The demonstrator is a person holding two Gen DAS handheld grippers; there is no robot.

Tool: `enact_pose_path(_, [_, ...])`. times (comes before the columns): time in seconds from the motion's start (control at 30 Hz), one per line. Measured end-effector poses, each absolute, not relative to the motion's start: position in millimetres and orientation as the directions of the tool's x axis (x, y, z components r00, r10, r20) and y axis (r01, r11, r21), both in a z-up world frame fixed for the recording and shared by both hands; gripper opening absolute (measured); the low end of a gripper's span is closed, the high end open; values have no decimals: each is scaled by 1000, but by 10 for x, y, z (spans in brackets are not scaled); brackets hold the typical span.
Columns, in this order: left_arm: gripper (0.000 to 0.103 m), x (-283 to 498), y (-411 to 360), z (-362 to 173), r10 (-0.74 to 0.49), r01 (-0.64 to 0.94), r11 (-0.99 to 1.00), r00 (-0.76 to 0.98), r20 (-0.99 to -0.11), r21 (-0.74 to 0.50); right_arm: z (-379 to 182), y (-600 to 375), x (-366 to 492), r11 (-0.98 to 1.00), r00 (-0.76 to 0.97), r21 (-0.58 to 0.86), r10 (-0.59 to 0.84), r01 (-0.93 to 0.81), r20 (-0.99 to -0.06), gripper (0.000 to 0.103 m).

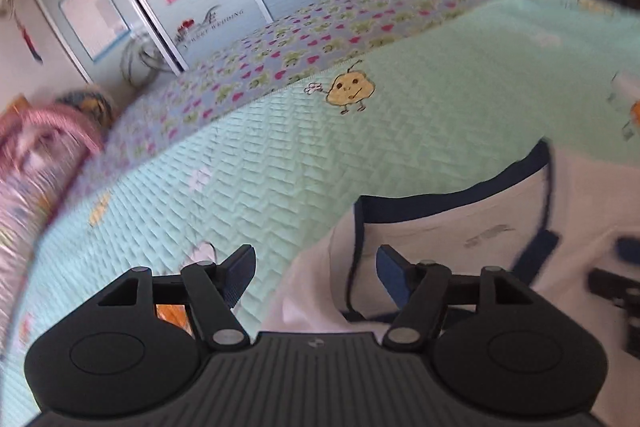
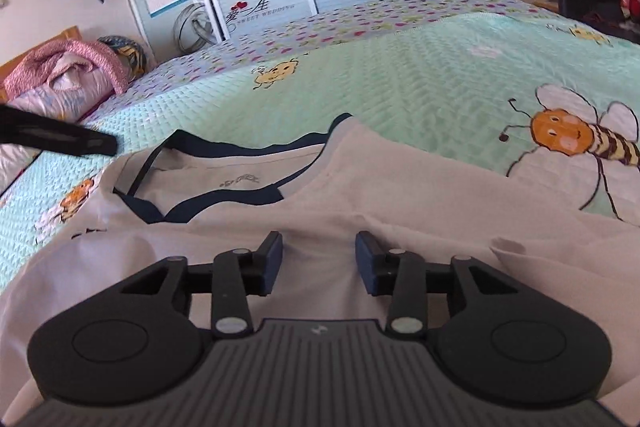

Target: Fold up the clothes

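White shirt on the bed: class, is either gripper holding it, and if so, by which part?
Neither. The left gripper and right gripper both stand open above the white shirt, with no fabric pinched.

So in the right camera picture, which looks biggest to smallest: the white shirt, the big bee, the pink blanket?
1. white shirt, though it lies nearest the camera
2. big bee
3. pink blanket, though it is farther away
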State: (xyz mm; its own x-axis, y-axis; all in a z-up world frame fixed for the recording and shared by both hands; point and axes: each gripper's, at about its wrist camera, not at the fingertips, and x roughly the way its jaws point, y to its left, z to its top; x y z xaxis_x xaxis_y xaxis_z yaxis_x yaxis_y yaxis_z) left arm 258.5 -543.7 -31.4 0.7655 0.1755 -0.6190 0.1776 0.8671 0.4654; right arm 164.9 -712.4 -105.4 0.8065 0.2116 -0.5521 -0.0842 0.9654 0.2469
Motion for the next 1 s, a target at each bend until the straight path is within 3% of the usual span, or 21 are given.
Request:
enact_pose_path(0.07, [70,2717,-5482,-461,226,176,836,752,-619,519,-1052,-7111,1624,966,807,240,220,-100,-548,52])
enact_pose_path(0.33, [68,2996,-5356,-674,316,117,829,708,-632,547,-1054,-7224,1613,944,806,315,262,-100,-530,52])
enact_pose_path(1.0, [70,3411,-5447,-820,367,88,803,706,-606,589,-1056,-7248,1616,943,807,316,262,-99,-529,53])
